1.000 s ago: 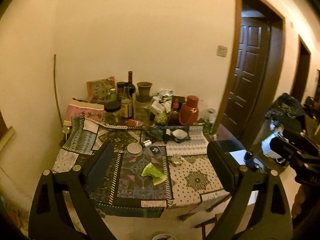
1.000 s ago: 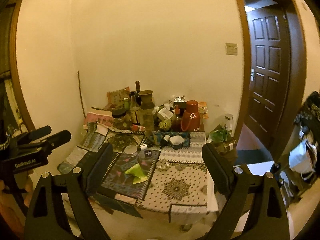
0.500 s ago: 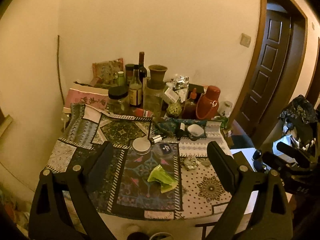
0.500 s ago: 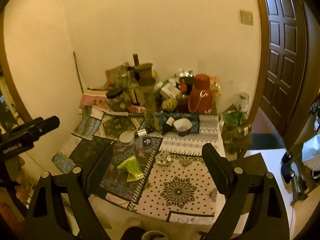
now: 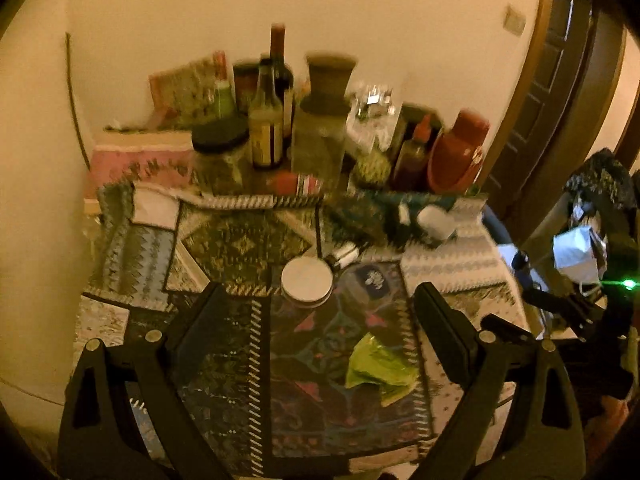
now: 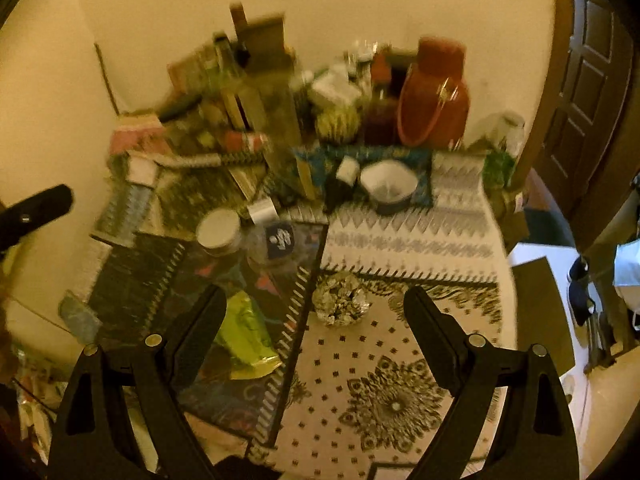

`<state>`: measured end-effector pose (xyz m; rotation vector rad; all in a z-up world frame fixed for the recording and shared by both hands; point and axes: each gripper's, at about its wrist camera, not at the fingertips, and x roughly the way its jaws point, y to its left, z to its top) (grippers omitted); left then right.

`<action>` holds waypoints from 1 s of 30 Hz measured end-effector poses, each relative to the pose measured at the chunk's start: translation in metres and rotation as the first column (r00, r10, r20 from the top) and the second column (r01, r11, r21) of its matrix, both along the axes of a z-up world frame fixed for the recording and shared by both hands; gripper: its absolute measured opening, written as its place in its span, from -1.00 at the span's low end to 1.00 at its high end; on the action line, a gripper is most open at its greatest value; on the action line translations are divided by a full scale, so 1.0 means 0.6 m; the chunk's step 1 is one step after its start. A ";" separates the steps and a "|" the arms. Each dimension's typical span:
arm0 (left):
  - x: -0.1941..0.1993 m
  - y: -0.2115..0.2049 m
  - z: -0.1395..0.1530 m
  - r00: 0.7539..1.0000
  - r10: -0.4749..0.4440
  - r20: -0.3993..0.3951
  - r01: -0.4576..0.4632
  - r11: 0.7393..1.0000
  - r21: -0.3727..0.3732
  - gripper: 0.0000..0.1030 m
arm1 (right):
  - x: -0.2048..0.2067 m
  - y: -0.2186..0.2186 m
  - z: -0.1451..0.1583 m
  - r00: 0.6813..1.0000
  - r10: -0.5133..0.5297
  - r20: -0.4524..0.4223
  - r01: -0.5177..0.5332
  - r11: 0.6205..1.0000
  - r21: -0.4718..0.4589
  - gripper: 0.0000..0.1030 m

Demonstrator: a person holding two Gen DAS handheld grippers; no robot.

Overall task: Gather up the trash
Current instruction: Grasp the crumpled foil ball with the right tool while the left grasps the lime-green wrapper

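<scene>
- Both tongs gape wide and hold nothing: left tongs (image 5: 316,320) and right tongs (image 6: 316,320) hang above the near part of the bench (image 6: 400,400).
- Green wrapper (image 5: 376,368), crumpled, lies on the dark patterned cloth (image 5: 224,360); in the left view it sits between the fingers, nearer the right-hand one. In the right view the same wrapper (image 6: 244,336) is just beside the left-hand finger (image 6: 200,320).
- Foil ball (image 6: 340,300), crumpled, rests on the pale dotted cloth, right of the wrapper and between the right tongs' fingers.
- Behind the wrapper: white-lidded round tin (image 5: 307,280) and a clear jar with a dark label (image 6: 276,242), side by side.
- Farther back: small white bowl (image 6: 387,186) on a blue mat.
- Rear of bench, against the wall: bottles (image 5: 266,120), a red thermos (image 6: 434,96); detail blurred.
- Dark wooden door (image 6: 592,92) at far right.
</scene>
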<state>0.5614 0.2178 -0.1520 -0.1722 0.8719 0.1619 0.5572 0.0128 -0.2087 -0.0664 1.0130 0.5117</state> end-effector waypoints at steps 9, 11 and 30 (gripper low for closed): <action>0.038 0.012 -0.138 0.985 -0.028 -0.168 0.018 0.998 -0.057 0.83 | 0.061 0.039 -0.131 0.995 -0.003 -0.103 -0.010 0.991 -0.131 0.41; 0.037 0.007 -0.159 0.981 -0.023 -0.194 0.008 0.997 -0.075 0.83 | 0.068 0.041 -0.148 0.992 0.000 -0.124 -0.017 0.990 -0.140 0.22; 0.036 -0.095 -0.284 0.916 0.095 -0.391 -0.230 0.921 -0.313 0.57 | 0.002 -0.052 -0.083 0.999 0.019 -0.034 -0.021 0.998 -0.062 -0.08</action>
